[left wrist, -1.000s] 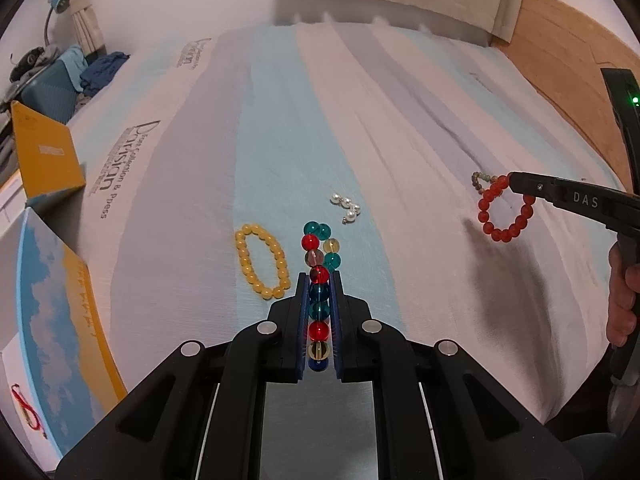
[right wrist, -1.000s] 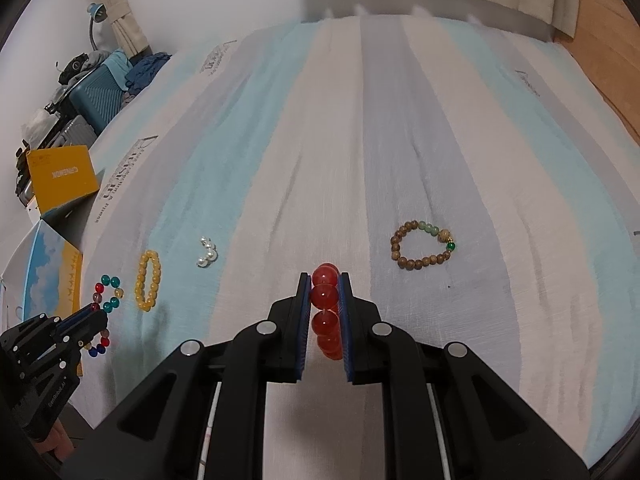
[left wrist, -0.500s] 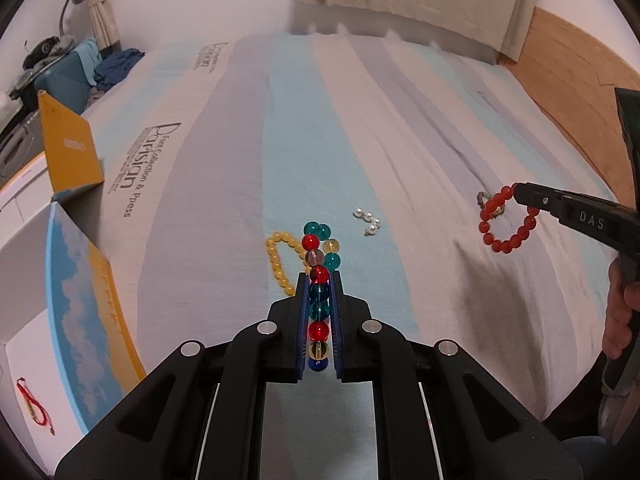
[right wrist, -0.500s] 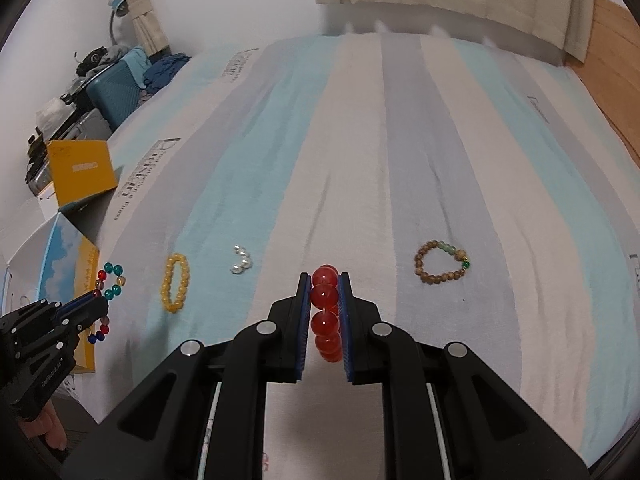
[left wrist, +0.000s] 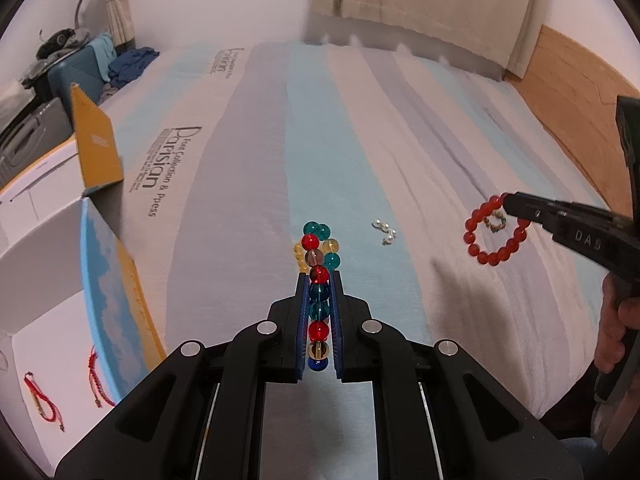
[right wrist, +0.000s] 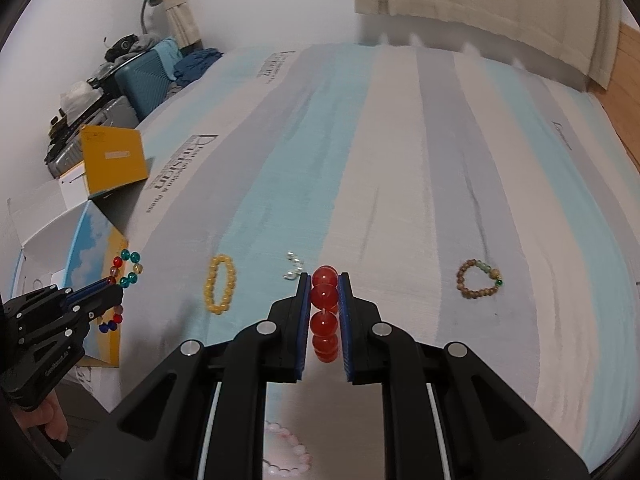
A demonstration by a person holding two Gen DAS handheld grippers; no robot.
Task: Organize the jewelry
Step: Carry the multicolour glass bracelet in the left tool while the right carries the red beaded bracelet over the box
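Note:
My left gripper [left wrist: 319, 278] is shut on a bracelet of mixed red, teal, amber and blue beads [left wrist: 316, 236], held above the striped bed. In the right wrist view the same left gripper [right wrist: 114, 286] hangs by the open box with its bracelet [right wrist: 132, 258] looped out in front. My right gripper [right wrist: 324, 280] is shut on a red bead bracelet [right wrist: 325, 292]. From the left wrist view that right gripper [left wrist: 510, 202] carries the red loop [left wrist: 480, 256] in the air.
On the bed lie a yellow bracelet [right wrist: 220, 290], a pearl piece [right wrist: 294, 270], a wooden bracelet [right wrist: 478, 280] and a pink bracelet [right wrist: 288, 452]. An open white box [left wrist: 40, 320] holding red cords [left wrist: 40, 400] stands at the left, a yellow box [right wrist: 112, 164] behind it.
Both grippers have risen with their bracelets and drifted left towards the open box. The pieces on the bed now sit farther right and look smaller.

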